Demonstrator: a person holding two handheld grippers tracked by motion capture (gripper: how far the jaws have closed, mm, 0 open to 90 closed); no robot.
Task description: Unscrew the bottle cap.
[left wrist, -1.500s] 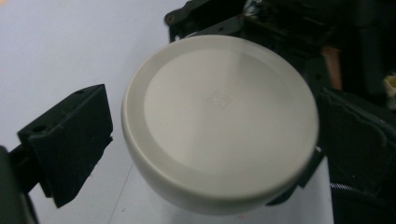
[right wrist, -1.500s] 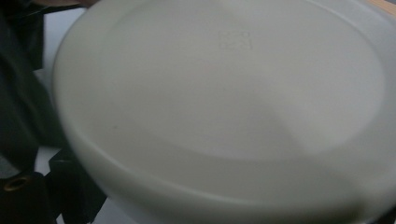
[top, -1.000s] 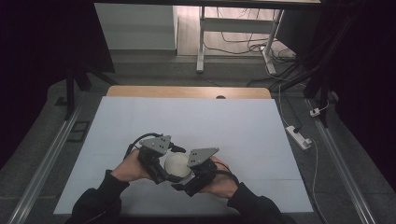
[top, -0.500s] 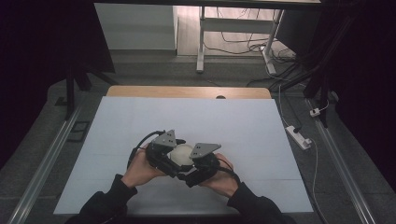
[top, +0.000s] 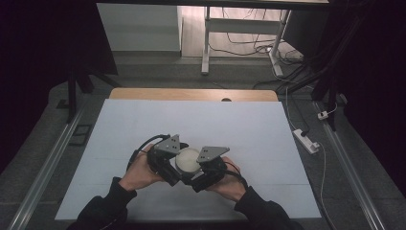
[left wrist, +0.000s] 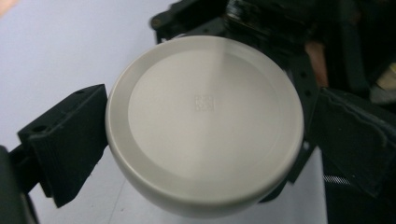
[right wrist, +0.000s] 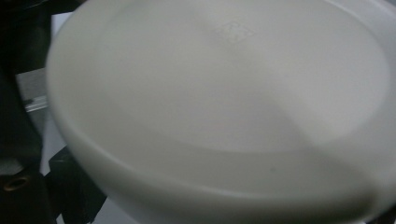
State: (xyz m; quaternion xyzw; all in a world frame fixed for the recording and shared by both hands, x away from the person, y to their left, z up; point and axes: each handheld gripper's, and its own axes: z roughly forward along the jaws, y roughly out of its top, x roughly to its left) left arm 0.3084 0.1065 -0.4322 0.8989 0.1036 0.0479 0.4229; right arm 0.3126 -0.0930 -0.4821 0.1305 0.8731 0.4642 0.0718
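Round off-white plastic bowl (top: pixel 187 159), base up with a small embossed mark, held above the pale table sheet (top: pixel 249 129); its rim is hidden. Left gripper (top: pixel 167 163): jaws clamped on its sides. Right gripper (top: pixel 203 173): jaws hidden, grip cannot be told.

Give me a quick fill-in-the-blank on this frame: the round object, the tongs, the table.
1. The object between the two tongs is a round ____ bowl.
2. In the left gripper view the bowl shows its flat ____, stamped with a small square mark.
3. The left tongs and right tongs meet over a light ____ table cover.

Missing words: white; base; blue
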